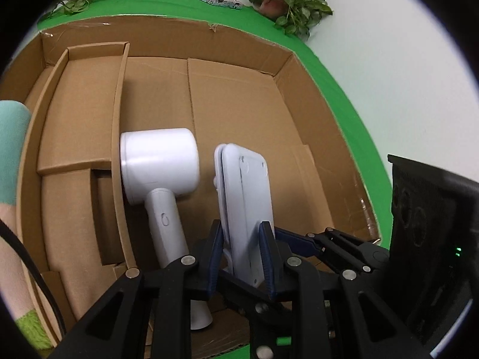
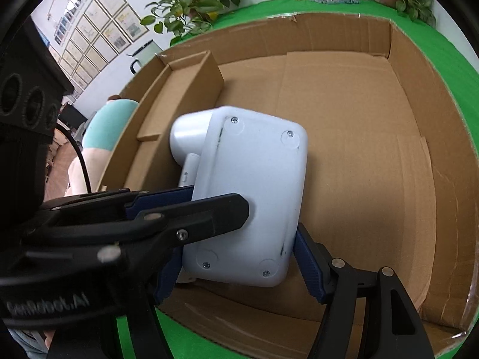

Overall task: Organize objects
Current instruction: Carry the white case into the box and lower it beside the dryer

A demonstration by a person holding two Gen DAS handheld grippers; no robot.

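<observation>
A flat white device, like a kitchen scale with screws in its underside, stands on edge inside a large cardboard box. My left gripper is shut on its near end. In the right wrist view the same device fills the middle, with the left gripper's black finger across it. My right gripper spans the device's lower end with its jaws apart and the right pad clear of it. A white hair dryer lies in the box just left of the device, against a cardboard divider.
A cardboard insert fills the left part of the box. The box sits on a green cloth. Potted plants and a small printed pack stand at the far edge. A plush toy lies left of the box.
</observation>
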